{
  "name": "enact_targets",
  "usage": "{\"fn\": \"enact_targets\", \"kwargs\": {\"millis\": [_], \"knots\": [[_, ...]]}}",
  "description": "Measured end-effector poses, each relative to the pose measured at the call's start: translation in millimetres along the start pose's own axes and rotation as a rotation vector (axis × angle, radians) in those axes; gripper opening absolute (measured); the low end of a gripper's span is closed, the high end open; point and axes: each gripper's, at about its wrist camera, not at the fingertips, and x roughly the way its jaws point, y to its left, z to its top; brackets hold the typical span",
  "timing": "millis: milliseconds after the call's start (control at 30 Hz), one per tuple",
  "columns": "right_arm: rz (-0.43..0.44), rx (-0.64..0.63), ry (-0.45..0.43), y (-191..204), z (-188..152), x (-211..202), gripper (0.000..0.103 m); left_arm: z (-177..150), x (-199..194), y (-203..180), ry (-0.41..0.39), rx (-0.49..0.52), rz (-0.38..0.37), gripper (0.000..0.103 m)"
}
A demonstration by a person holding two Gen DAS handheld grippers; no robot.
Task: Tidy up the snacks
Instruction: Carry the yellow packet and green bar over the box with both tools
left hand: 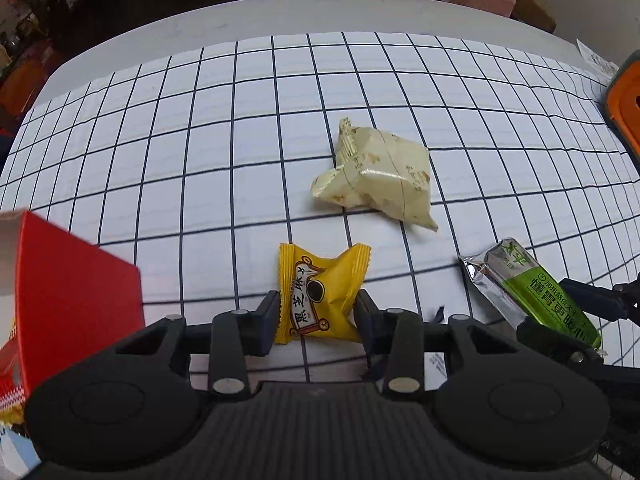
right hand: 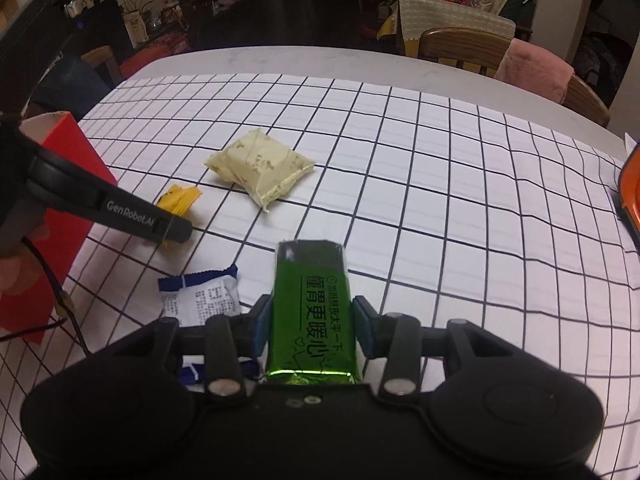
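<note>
Both hands have a snack in grip: the left tongs [left hand: 317, 312] pinch the yellow candy [left hand: 320, 296], the right tongs [right hand: 312, 326] clamp the green packet [right hand: 310, 316]. The cream pouch [right hand: 258, 168] mid-bench and the blue-white sachet [right hand: 200, 298] remain unsorted. The red box [right hand: 60, 184] stands at the left edge; nothing blocks the way.

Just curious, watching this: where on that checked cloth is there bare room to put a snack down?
The far half of the checked cloth, beyond the cream packet, is bare. It is crowded near the red box, around the yellow packet and green packet.
</note>
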Motion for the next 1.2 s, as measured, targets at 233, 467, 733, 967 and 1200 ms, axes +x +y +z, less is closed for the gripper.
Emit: {"fn": "enact_targets", "kwargs": {"millis": [233,467,733,967,1200], "knots": [[0.024,0.061,-0.021,1,-17,-31,0.042,-35,-27,4,-0.002,-0.018,-0.031,0.039],[0.031,0.098,-0.052,13,-31,-64,0.042,-59,-67,3,-0.03,-0.021,-0.045,0.038],[0.062,0.085,-0.103,44,-36,-105,0.042,-77,-125,9,-0.086,-0.012,-0.053,0.038],[0.088,0.078,-0.145,79,-32,-129,0.042,-93,-155,29,-0.119,-0.015,-0.069,0.038],[0.101,0.045,-0.178,125,-19,-137,0.042,-107,-178,70,-0.143,-0.028,-0.061,0.038]]}}
